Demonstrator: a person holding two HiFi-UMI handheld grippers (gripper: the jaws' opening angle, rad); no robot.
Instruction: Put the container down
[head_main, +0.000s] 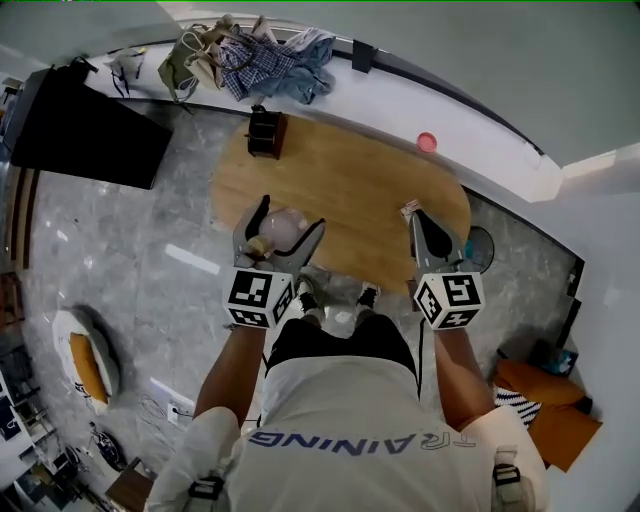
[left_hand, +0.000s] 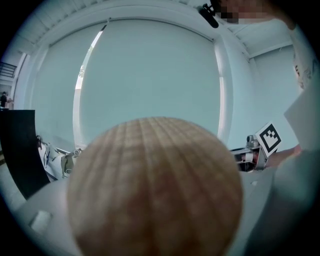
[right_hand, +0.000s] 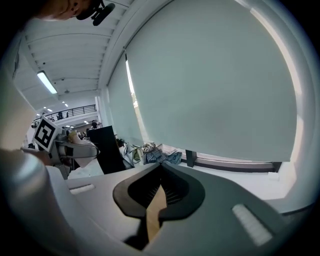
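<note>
Oval wooden table (head_main: 350, 190) on grey marble floor (head_main: 130, 250).

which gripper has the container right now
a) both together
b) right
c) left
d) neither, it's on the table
c: the container sits between the jaws of the left gripper, and its wooden lid fills the left gripper view; the right gripper is shut with nothing in it.
</note>
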